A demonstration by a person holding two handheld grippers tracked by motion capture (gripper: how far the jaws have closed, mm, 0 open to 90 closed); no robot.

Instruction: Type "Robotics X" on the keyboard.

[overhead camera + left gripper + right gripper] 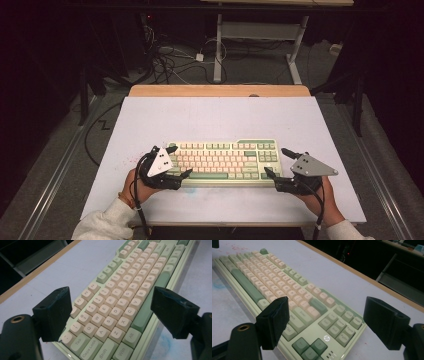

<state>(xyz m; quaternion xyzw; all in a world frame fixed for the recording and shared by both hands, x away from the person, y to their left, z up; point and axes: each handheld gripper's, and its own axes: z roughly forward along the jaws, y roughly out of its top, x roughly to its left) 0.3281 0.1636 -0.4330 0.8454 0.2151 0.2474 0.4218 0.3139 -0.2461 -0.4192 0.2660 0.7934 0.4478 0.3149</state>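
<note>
Green and cream, the keyboard (224,161) lies flat on the white table (210,117), near the person's edge and roughly centred. At its left end, the left gripper (179,161) has its 2 jaws spread wide across the end, holding nothing; its own view looks over the Tab and Shift keys. At the right end, the right gripper (276,162) is likewise spread wide across the arrow-key corner, empty.
</note>
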